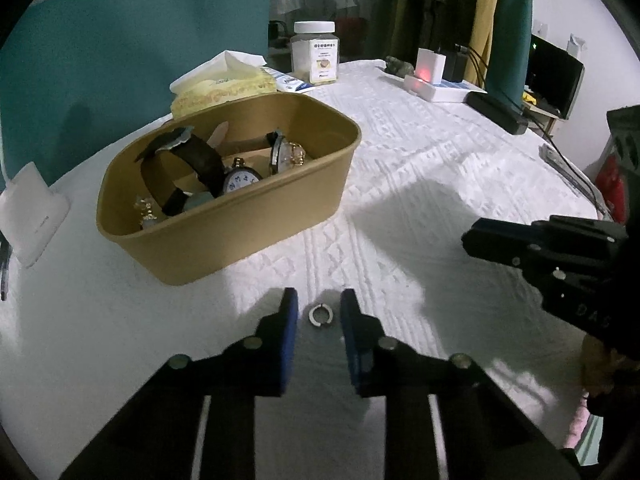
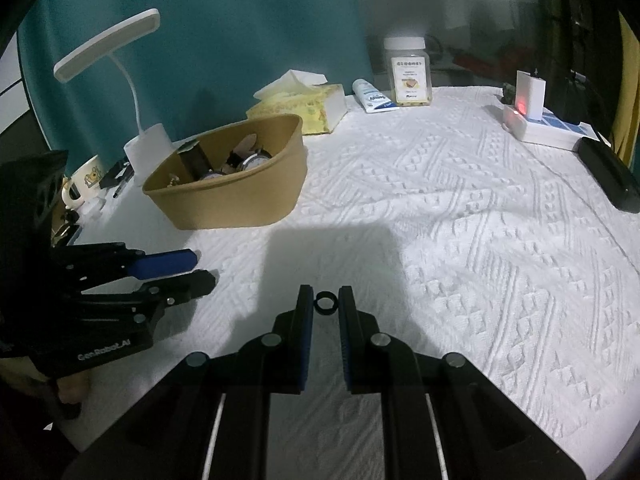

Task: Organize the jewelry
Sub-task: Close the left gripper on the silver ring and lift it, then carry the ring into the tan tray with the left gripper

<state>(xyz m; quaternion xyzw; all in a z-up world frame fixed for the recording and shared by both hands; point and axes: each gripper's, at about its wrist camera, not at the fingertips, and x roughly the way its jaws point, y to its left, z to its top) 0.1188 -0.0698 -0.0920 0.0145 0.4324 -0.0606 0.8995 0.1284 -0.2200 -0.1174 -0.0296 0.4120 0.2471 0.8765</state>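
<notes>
A small silver ring [image 1: 320, 315] lies on the white cloth between the open fingers of my left gripper [image 1: 319, 312], untouched. A small dark ring [image 2: 326, 304] lies between the open fingers of my right gripper [image 2: 326, 306], untouched. A tan oval bowl [image 1: 256, 216] stands ahead left and holds several watches [image 1: 240, 180] and small gold pieces [image 1: 145, 209]; it also shows in the right wrist view [image 2: 240, 196]. My right gripper [image 1: 468, 236] shows at the right of the left view, and my left gripper [image 2: 204, 270] at the left of the right view.
A tissue box [image 2: 308, 110], a tube [image 2: 372, 98] and a jar [image 2: 408, 72] stand at the back. A white charger with a red light [image 2: 528, 100] and a black box [image 2: 608, 174] are at the right. A white desk lamp [image 2: 148, 148] and a mug [image 2: 84, 184] stand left.
</notes>
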